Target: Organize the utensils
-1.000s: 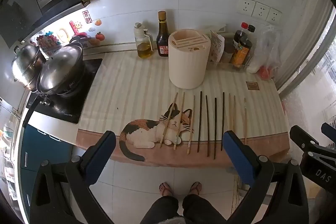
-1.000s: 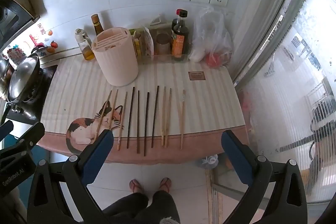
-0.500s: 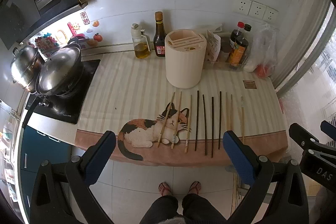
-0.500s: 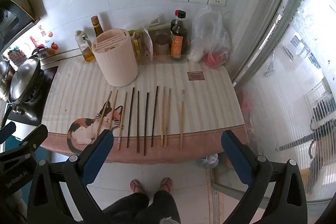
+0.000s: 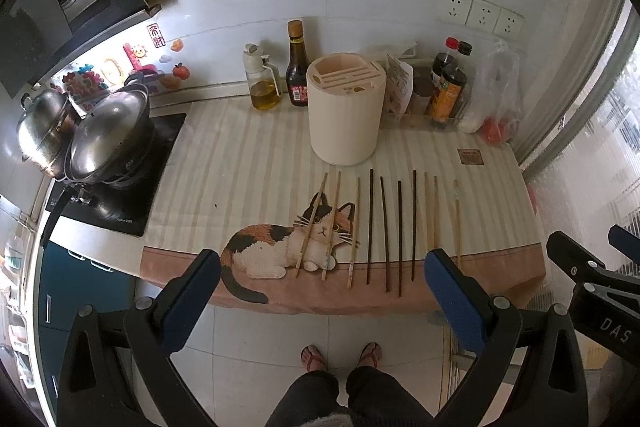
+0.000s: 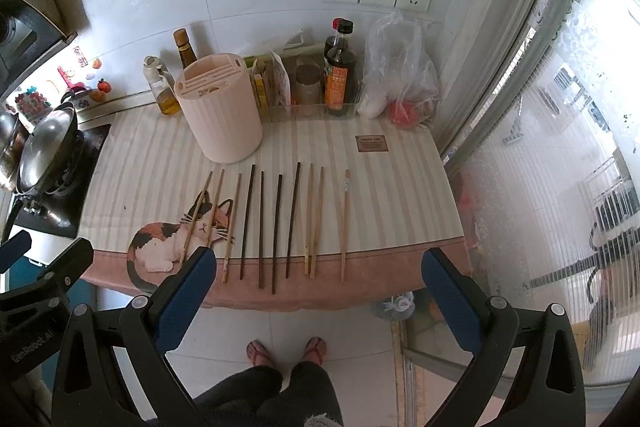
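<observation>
Several chopsticks lie side by side on a striped cat-print mat [image 5: 240, 163]: light wooden ones [image 5: 311, 225] at the left, dark ones [image 5: 399, 227] in the middle, light ones [image 5: 456, 223] at the right. They also show in the right wrist view [image 6: 276, 223]. A cream slotted holder [image 5: 346, 115] [image 6: 218, 111] stands behind them. My left gripper [image 5: 322, 297] is open and empty, held above the floor before the counter's front edge. My right gripper [image 6: 318, 291] is open and empty there too.
Oil and sauce bottles [image 5: 296, 75], a clear bin with jars [image 6: 312, 91] and a plastic bag [image 6: 400, 67] line the back wall. Steel pots [image 5: 104, 135] sit on a black cooktop at the left. A glass door [image 6: 560, 147] is at the right.
Both grippers have drifted slightly, so the counter sits a little differently in view. Nothing on the counter has moved. Both grippers stay open.
</observation>
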Demonstrator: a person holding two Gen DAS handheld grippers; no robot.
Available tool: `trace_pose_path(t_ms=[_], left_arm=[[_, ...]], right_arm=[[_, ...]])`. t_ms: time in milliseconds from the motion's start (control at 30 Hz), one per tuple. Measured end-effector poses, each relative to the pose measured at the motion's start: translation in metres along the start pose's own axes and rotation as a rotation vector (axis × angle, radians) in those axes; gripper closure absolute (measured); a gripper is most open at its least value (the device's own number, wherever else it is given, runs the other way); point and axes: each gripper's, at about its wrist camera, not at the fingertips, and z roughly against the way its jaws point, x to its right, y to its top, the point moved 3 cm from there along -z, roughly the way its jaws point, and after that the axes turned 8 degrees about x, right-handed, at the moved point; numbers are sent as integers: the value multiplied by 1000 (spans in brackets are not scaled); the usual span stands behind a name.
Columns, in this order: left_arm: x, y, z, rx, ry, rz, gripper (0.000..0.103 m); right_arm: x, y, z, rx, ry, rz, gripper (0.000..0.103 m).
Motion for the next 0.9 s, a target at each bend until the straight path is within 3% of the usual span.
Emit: trace_pose_path(t_ms=[900], left_arm=[[9,-1,0,-2,-6,-10,0]], right_arm=[[3,-2,6,1,2,-1,0]])
